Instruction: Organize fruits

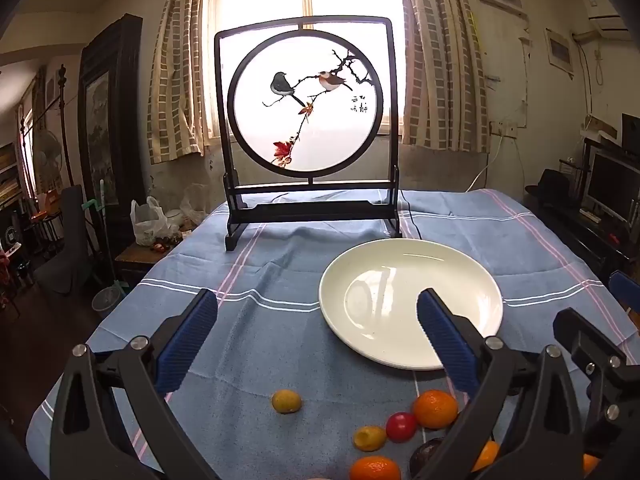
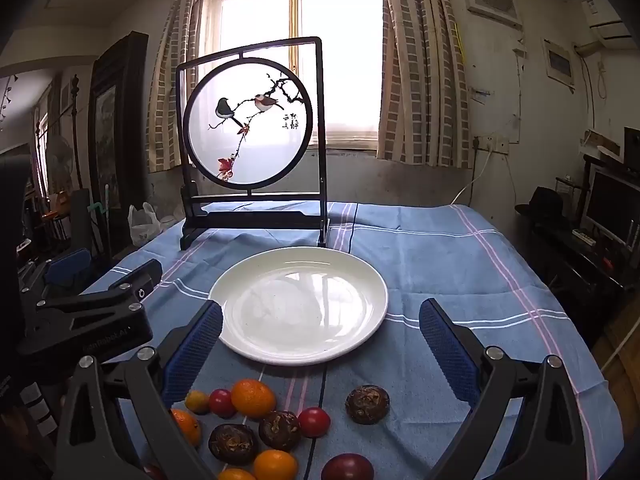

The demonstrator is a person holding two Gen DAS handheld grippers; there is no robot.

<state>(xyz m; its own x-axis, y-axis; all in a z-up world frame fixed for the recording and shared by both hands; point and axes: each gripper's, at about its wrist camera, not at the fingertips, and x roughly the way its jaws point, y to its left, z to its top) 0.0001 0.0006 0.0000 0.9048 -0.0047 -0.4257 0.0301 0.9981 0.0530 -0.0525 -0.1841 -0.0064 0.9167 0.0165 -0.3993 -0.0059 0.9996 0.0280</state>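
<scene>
Nearest the lens, right tool (image 2: 320, 332) spread wide with blue ribbed pads (image 2: 192, 354), gripping nothing, poised above the fruit. Left tool (image 1: 316, 332) likewise agape and empty; faint lettering on its black body in the right view, too blurred to read.

Just below the right tool, clustered on the blue striped desk (image 2: 460, 264): four oranges (image 2: 253, 398), three dark wrinkled brown fruits (image 2: 367, 404), one of them apart to the right, two small red fruits (image 2: 314, 422), one deep-purple fruit (image 2: 347, 467), one small yellow fruit (image 2: 197, 401). From the left view, a second small yellow fruit (image 1: 286, 401) alone, long axis lying left to right.

Beyond the fruit, one white plate (image 2: 240, 280), flat and bare. Behind that, upright, one framed round screen (image 1: 306, 104) painted with two birds on a branch and a few Chinese characters, not legible.
</scene>
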